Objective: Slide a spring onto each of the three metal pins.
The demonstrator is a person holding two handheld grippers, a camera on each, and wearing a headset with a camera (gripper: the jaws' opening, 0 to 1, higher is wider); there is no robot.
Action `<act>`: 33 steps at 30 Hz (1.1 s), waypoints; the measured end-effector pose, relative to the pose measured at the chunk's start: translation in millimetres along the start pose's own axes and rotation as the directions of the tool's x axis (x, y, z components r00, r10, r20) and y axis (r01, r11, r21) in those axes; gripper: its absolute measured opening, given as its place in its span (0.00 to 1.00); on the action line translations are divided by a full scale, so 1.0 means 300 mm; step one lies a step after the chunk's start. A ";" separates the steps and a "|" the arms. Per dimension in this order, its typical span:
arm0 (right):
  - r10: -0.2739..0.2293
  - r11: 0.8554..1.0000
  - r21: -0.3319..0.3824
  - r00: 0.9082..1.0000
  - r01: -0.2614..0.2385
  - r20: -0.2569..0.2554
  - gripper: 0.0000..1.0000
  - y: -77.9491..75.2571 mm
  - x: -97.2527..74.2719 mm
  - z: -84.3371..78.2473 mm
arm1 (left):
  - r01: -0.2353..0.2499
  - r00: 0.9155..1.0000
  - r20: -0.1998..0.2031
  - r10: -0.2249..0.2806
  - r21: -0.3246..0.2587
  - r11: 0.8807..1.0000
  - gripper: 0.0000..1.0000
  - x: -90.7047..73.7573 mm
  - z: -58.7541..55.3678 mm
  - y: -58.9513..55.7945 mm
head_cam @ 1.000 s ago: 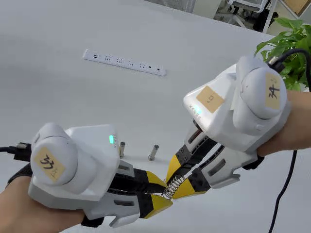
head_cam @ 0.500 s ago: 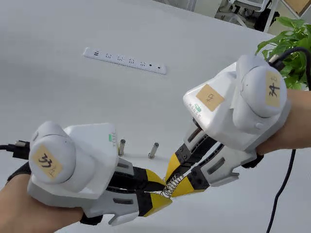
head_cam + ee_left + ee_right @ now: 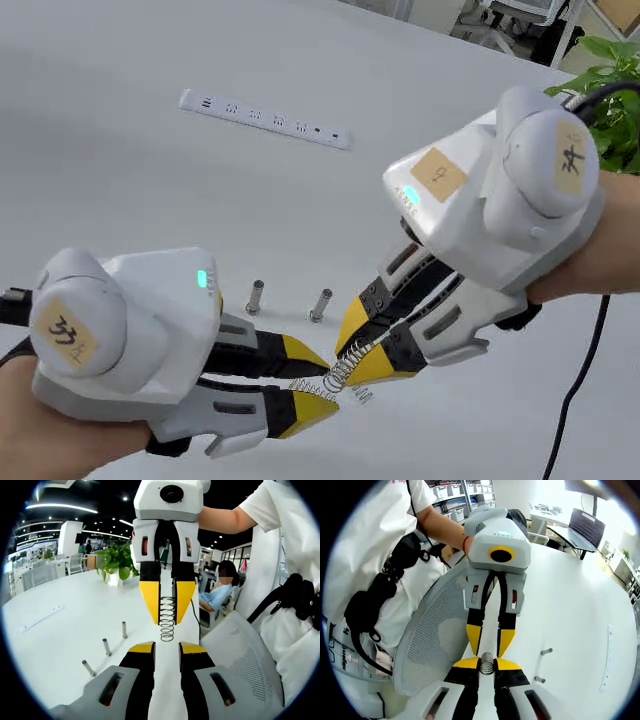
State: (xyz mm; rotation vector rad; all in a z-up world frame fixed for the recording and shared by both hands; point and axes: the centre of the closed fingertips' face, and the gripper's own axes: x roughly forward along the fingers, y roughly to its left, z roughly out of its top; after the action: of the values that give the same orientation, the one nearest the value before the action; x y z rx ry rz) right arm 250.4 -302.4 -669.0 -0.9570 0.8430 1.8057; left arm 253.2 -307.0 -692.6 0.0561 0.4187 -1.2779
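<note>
Spring clamped in right gripper | left gripper held jaws apart, just beside spring | pin and second pin seen on table | power strip well beyond

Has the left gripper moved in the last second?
Yes. Against the pins, the left gripper has pulled back leftward, away from the spring in the right gripper.

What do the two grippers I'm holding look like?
Both have rounded white housings and black jaws with yellow tips. The left gripper bears a tan sticker reading 33, the right gripper one reading 34. Each shows a small green light and trails a black cable.
</note>
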 end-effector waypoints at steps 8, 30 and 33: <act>-0.085 0.996 0.027 0.996 0.085 0.017 0.06 -0.098 -0.040 0.027 | -0.146 0.989 0.023 0.147 -0.015 0.989 0.41 -0.100 -0.039 0.102; -0.221 0.973 0.040 0.967 0.228 -0.126 0.07 -0.418 0.091 0.006 | -0.249 0.965 0.072 0.251 -0.026 0.968 0.98 -0.177 -0.107 0.220; -0.217 0.974 0.032 0.966 0.223 -0.141 0.07 -0.445 0.120 -0.004 | -0.246 0.966 0.071 0.247 -0.022 0.969 0.99 -0.177 -0.119 0.225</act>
State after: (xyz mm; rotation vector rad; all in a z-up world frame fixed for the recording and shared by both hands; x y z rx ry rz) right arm 362.8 -240.5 -720.9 -1.1078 0.8251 1.5378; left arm 294.7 -228.8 -720.4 0.0485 0.3457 -1.0280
